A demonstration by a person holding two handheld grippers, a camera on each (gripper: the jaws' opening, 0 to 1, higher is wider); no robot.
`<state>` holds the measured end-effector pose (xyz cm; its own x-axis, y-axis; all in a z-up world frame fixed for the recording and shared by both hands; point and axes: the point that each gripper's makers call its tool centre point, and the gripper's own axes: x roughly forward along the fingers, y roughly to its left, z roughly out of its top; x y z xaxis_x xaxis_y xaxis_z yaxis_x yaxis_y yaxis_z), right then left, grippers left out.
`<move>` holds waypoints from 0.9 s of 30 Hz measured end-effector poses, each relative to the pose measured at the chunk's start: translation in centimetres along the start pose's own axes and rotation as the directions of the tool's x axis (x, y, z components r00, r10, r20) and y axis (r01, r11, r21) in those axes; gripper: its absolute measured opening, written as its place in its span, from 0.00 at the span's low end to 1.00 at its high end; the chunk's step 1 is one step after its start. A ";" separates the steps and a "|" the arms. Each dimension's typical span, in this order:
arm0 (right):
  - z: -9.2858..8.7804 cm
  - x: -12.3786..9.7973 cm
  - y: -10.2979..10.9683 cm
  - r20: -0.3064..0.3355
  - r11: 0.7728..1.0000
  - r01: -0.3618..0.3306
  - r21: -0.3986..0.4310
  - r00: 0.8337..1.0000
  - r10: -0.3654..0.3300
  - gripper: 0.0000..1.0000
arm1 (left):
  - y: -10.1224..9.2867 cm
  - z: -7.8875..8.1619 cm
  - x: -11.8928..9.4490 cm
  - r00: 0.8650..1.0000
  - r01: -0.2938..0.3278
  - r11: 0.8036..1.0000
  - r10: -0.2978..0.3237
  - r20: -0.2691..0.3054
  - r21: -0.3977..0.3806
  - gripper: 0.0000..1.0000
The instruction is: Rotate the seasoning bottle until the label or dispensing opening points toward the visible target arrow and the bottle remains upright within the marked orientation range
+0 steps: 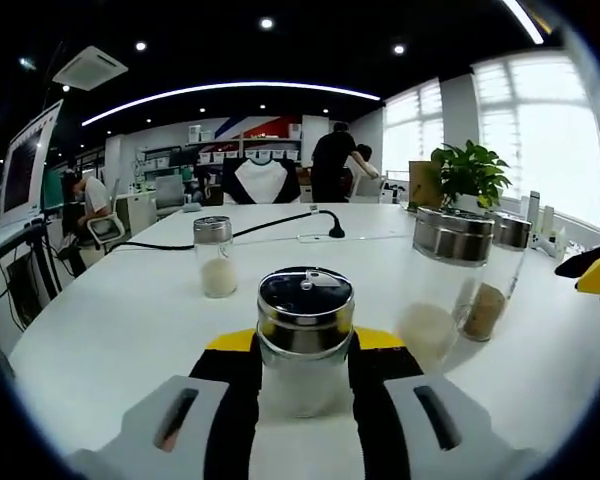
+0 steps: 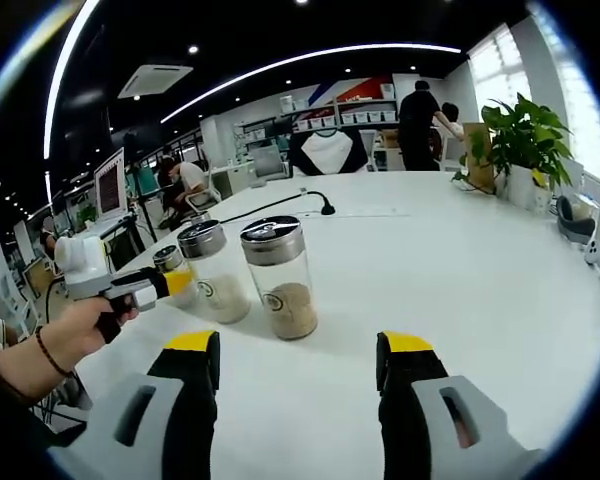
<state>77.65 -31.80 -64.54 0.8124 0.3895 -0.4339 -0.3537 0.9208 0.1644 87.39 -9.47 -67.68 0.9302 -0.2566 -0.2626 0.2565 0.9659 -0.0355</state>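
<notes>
On the white desk (image 1: 110,320), left claw (image 1: 304,385) pinches a clear glass, steel-lidded seasoning bottle (image 1: 304,340), ready to twist it upright; right claw (image 2: 298,375) spread, idle.

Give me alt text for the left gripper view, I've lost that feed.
The left gripper has its black, yellow-tipped jaws closed around a clear seasoning bottle with a dark, chrome-rimmed lid, upright on the white table. A smaller shaker stands behind to the left, two larger jars to the right; no target arrow is visible.
</notes>
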 end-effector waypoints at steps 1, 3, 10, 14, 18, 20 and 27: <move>0.0 0.0 0.1 0.001 1.000 -0.001 0.002 1.000 0.001 0.64 | 0.0 0.0 0.0 1.000 0.006 1.000 -0.006 0.000 0.002 0.36; 0.2 0.0 0.2 0.006 1.000 -0.004 0.000 1.000 0.004 0.64 | 0.0 0.0 0.0 1.000 0.018 1.000 -0.018 0.000 0.006 0.35; 0.3 0.1 0.5 0.013 1.000 -0.014 -0.009 1.000 0.014 0.64 | -0.2 0.0 -0.1 0.998 0.070 0.997 -0.070 0.005 0.025 0.35; 0.4 0.1 0.6 0.014 1.000 -0.018 -0.012 1.000 0.018 0.64 | -0.2 0.0 0.0 0.995 0.097 0.995 -0.098 0.005 0.031 0.35; 0.5 0.0 0.7 0.016 1.000 -0.020 -0.019 1.000 0.020 0.65 | -0.2 0.0 0.0 0.991 0.130 0.991 -0.130 0.002 0.039 0.35; 0.5 0.0 0.7 0.016 1.000 -0.022 -0.020 1.000 0.022 0.65 | -0.3 0.0 0.1 0.989 0.146 0.988 -0.146 0.002 0.042 0.35; 0.7 0.1 1.2 0.023 0.999 -0.043 -0.033 0.999 0.044 0.66 | -0.4 0.0 0.1 0.982 0.185 0.981 -0.186 0.010 0.052 0.35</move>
<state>77.59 -30.66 -63.78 0.8067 0.4297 -0.4057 -0.4032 0.9021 0.1536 87.42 -9.88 -67.70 0.8688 -0.4322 -0.2416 0.4377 0.8985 -0.0333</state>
